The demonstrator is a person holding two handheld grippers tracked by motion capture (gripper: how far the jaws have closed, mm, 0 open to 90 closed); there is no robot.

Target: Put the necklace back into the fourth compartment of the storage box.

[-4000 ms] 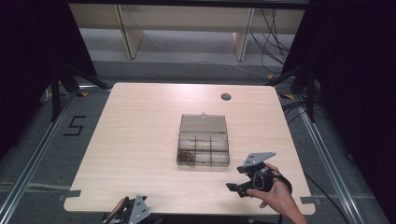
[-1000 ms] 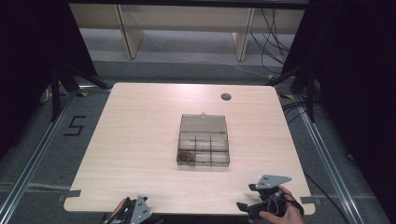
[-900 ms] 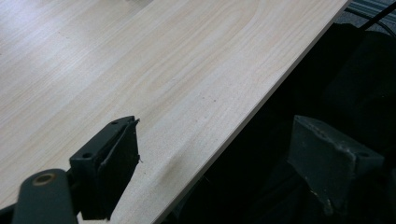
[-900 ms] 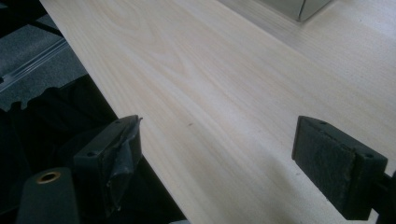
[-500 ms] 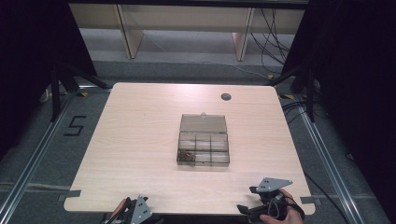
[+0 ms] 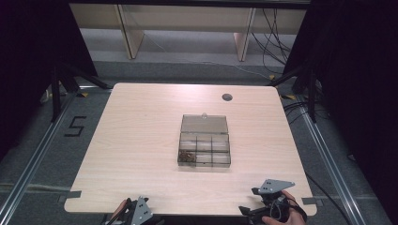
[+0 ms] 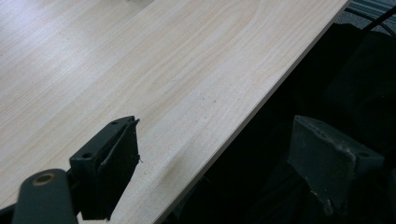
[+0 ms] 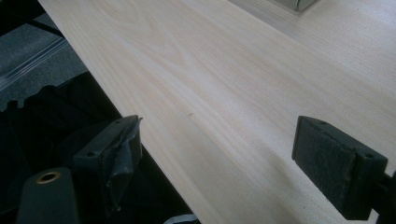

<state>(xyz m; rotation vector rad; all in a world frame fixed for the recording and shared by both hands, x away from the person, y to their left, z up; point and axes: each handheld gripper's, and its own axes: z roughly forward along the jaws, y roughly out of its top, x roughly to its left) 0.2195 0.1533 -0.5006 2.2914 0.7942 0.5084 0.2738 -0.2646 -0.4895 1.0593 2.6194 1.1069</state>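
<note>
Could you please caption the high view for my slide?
Open compartment box at mid-table; left gripper and right gripper wait, open, at the near edge.

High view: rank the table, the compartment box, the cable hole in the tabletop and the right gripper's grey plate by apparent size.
1. Table
2. Compartment box, lid open
3. Right gripper's grey plate, though it sits nearer the camera
4. Cable hole
</note>
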